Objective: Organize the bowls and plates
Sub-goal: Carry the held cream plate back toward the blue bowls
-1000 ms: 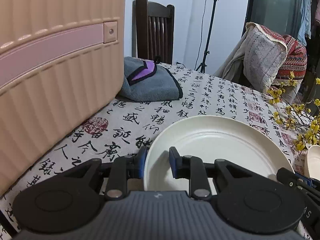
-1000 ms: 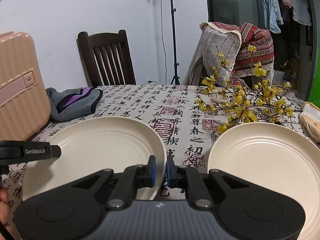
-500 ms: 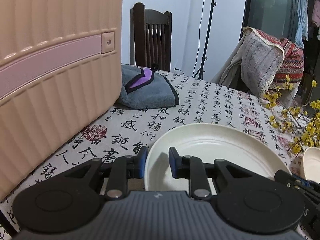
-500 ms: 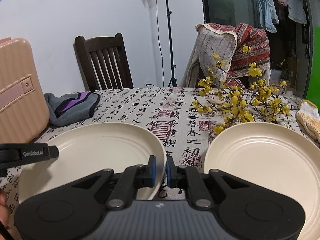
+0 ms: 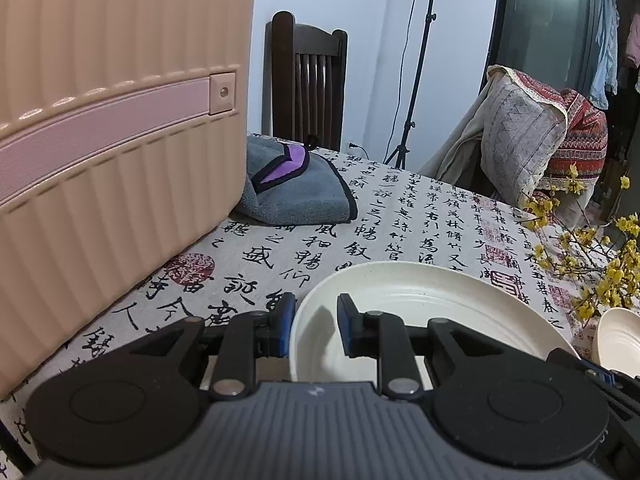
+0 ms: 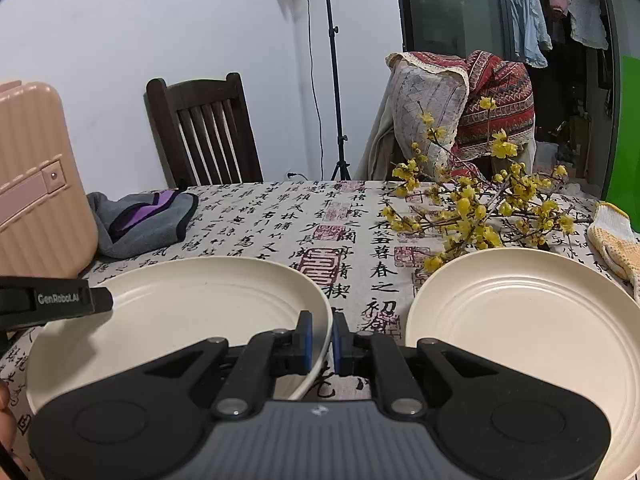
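Observation:
A cream plate [image 5: 432, 304] [image 6: 180, 312] lies low over the calligraphy tablecloth, caught at both sides. My left gripper [image 5: 316, 322] is shut on its left rim, outer pad against the edge and inner finger over the plate's wall. My right gripper [image 6: 322, 340] is shut on the right rim, the thin edge running between its blue pads. One of the left gripper's fingers [image 6: 72, 300] shows over the plate's far left side. A second cream plate [image 6: 520, 332] [image 5: 618, 340] rests on the cloth just to the right, untouched.
A pink ribbed suitcase [image 5: 100, 140] [image 6: 36, 200] stands close on the left. A grey and purple cloth [image 5: 304, 196] lies behind it. Yellow flower branches [image 6: 472, 216] and a glove [image 6: 616, 240] lie at the right. A dark wooden chair [image 6: 204, 132] stands beyond the table.
Both views have tipped upward, so the room sits lower in frame and both plates look flatter. The held plate's rim has stayed between both pairs of fingers; neither grip has changed.

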Tool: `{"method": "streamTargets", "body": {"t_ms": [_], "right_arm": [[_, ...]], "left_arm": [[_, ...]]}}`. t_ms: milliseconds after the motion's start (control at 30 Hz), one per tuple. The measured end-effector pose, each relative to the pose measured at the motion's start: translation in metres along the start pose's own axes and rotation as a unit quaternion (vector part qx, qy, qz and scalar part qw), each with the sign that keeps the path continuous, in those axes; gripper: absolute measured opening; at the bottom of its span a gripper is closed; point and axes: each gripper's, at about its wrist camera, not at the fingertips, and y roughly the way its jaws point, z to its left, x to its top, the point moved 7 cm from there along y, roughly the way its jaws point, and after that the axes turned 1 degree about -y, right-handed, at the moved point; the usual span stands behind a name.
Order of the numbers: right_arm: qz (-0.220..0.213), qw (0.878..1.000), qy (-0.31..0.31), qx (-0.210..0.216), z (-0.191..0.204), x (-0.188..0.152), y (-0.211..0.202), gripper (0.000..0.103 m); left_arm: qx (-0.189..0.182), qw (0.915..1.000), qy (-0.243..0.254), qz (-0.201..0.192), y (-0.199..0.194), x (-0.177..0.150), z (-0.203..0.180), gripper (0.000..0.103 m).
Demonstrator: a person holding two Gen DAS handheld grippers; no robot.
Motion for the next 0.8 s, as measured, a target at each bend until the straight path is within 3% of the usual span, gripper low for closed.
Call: {"method": "streamTargets", "body": {"t_ms": [200,500,800], "right_arm": [[0.002,1.000,0.007,-0.004,0.002,0.001,-0.005,0.010],[-0.003,1.000,0.023,-0.005,-0.006,0.004,-0.022,0.009],[-0.005,0.999,0.047,-0.002,-0.018,0.005,-0.050,0.009]], "left_arm": [[0.001,0.9998,-0.007,0.017,0.001,-0.004,0.002,0.023],[-0.019,0.9997,-0.016,0.008,-0.024,0.004,-0.003,0.023],[-0.032,0.9994,0.009,-0.010,-0.056,0.005,-0.013,0.022]]}}
